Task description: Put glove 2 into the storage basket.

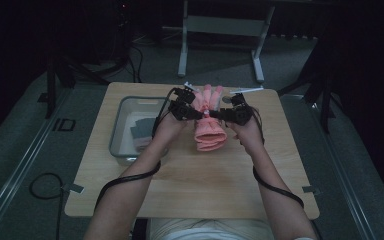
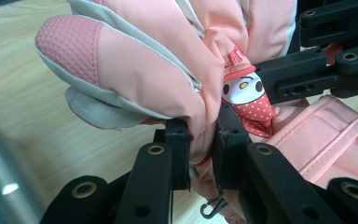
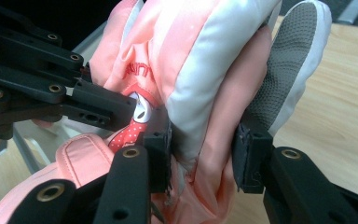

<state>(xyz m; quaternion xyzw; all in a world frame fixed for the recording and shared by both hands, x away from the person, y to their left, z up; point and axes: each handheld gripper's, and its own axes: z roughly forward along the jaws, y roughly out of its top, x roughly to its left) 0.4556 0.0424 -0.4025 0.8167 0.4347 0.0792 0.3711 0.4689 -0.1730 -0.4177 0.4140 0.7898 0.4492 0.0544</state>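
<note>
Both grippers, left [image 1: 196, 113] and right [image 1: 219, 114], pinched the pink glove [image 1: 210, 131] from either side, lifting it near the desk's [image 1: 190, 175] far edge.

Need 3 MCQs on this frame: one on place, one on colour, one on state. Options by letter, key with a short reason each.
1. Where is the clear bin?
A. On the table's left side
B. On the table's right side
C. On the floor beyond the table

2. What is the main colour of the glove?
A. Blue
B. Pink
C. Green

3. How do the left tongs and right tongs stand?
A. Both open, clear of the glove
B. The left shut on the glove, the right open
C. Both shut on the glove

Key:
1 A: the high view shows the bin left of the hands, on the wooden table.
2 B: pink fabric with white panels shows in each view.
3 C: in each gripper view the jaws pinch glove fabric between them.
</note>
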